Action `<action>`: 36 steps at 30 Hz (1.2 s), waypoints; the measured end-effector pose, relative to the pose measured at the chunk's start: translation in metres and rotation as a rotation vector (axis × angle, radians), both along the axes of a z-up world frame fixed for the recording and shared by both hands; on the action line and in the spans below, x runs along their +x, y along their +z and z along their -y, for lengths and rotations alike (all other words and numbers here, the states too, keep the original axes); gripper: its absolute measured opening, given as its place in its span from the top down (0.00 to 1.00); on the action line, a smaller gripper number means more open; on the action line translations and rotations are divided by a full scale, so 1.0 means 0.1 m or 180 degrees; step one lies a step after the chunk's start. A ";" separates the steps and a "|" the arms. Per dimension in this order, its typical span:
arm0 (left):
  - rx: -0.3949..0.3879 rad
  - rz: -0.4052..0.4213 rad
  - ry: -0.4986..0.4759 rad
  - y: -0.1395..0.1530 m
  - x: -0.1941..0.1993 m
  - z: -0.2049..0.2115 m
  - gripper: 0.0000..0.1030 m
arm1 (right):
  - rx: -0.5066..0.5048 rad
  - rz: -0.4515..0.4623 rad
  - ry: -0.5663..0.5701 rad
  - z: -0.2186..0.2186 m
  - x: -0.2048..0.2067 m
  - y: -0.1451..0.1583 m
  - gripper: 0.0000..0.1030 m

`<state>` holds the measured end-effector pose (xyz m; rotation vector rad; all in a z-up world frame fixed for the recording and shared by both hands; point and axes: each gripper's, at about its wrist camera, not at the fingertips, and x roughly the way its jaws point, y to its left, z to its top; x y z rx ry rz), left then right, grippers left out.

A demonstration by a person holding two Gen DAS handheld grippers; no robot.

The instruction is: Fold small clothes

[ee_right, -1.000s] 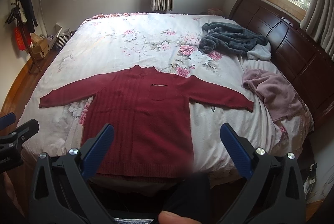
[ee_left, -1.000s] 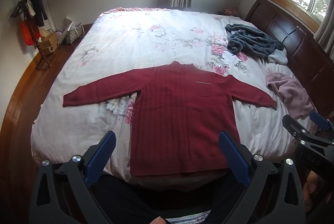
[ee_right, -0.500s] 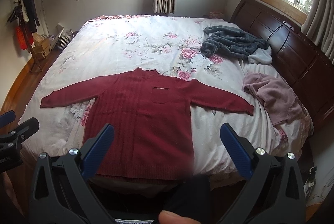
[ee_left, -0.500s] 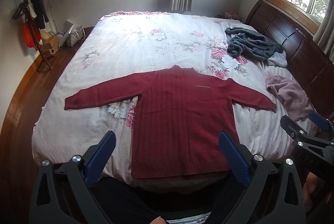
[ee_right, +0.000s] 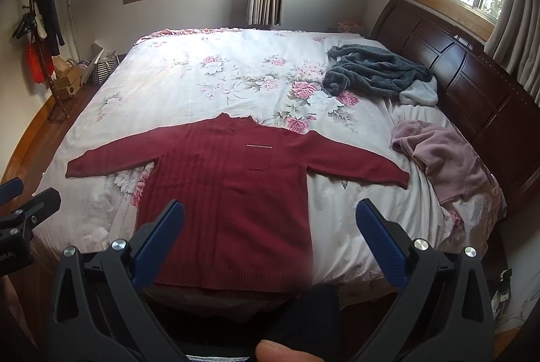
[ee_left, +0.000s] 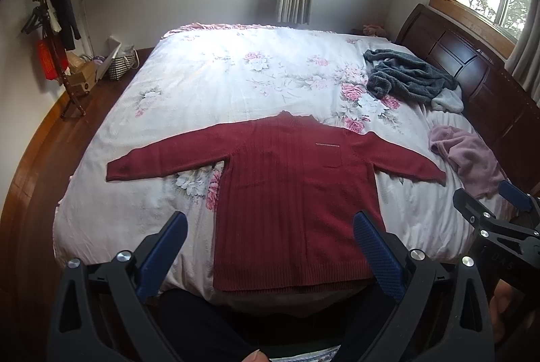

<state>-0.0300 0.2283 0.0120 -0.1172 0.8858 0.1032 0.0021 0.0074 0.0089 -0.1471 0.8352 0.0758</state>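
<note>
Left wrist view: the red sweater [ee_left: 290, 193] lies flat, sleeves spread, hem at the bed's near edge. A grey fleece [ee_left: 408, 80] and a pink garment [ee_left: 469, 156] lie at far right, apart from it. Floral bedspread [ee_left: 236, 75] beyond is bare. Left gripper [ee_left: 270, 227] and right gripper [ee_right: 270, 220] hang wide open, empty.
</note>
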 end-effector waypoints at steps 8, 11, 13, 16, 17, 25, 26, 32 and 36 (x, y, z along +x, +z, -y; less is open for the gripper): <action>-0.0005 -0.0006 -0.0005 0.01 0.00 -0.02 0.04 | 0.0007 -0.0014 -0.0013 0.03 -0.01 0.02 0.03; -0.0011 -0.0020 -0.0006 0.01 0.03 -0.03 0.04 | 0.0012 -0.0029 -0.0028 0.05 0.01 0.00 0.03; -0.0018 -0.0031 -0.0011 0.00 0.04 -0.03 0.04 | 0.0012 -0.0043 -0.0038 0.06 0.02 -0.01 0.03; -0.0019 -0.0049 -0.0009 -0.02 0.07 -0.04 0.04 | 0.0018 -0.0073 -0.0051 0.07 0.07 -0.06 0.03; -0.0022 -0.0058 -0.0007 -0.03 0.08 -0.05 0.04 | 0.0019 -0.0079 -0.0053 0.07 0.08 -0.07 0.03; -0.0024 -0.0101 -0.0011 -0.09 0.16 -0.03 0.04 | 0.0025 -0.0115 -0.0057 0.09 0.16 -0.12 0.03; -0.0023 -0.0108 -0.0012 -0.10 0.16 -0.02 0.04 | 0.0024 -0.0122 -0.0058 0.09 0.17 -0.13 0.03; -0.0045 -0.0141 -0.0004 -0.17 0.24 -0.03 0.04 | 0.0016 -0.0154 -0.0066 0.10 0.21 -0.19 0.03; -0.0148 -0.0105 -0.0018 -0.31 0.31 -0.07 0.04 | 0.0039 -0.0182 -0.0066 0.14 0.31 -0.29 0.03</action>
